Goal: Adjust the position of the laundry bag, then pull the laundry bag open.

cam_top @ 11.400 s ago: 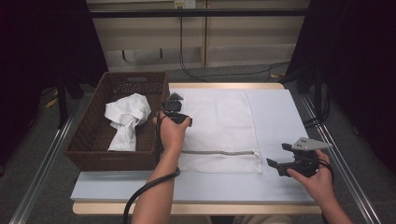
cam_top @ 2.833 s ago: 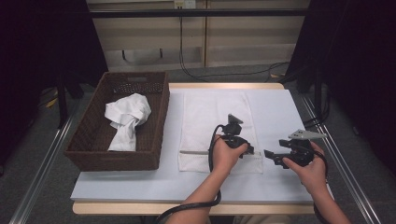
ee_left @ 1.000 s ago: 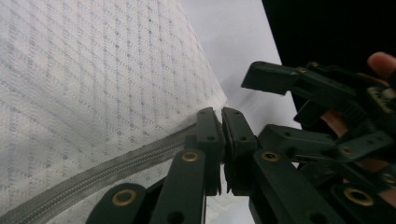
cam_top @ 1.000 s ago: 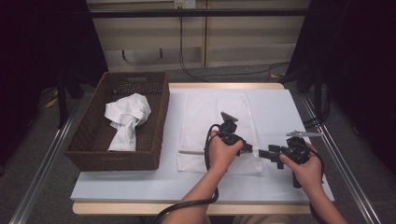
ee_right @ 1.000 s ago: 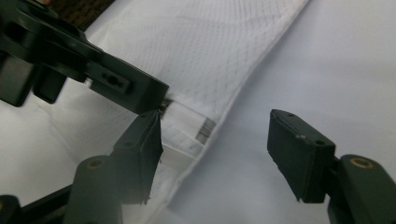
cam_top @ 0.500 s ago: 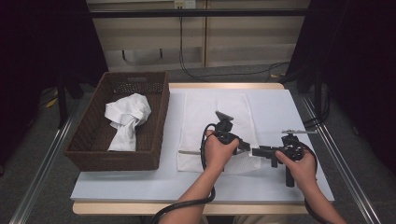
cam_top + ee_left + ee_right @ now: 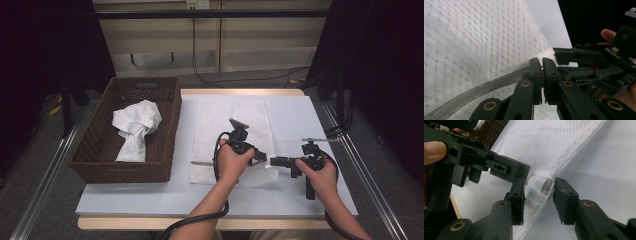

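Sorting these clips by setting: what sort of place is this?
Probably a lab recording bench, not a home: a white table between metal rails, dark curtains at the sides, and loose cables on the floor behind.

A white mesh bag (image 7: pixel 474 42) covers most of the left and middle of the frame. A grey zipper (image 7: pixel 481 88) runs across it from the lower left up toward the middle. At the bottom middle, the left gripper (image 7: pixel 542 68) has its two black jaws pressed together on a small metal bit at the end of the zipper. On the right, the other gripper (image 7: pixel 584 58) reaches in, with a fingertip (image 7: pixel 609 35) above it. The white worktop (image 7: pixel 546 17) shows at the top.
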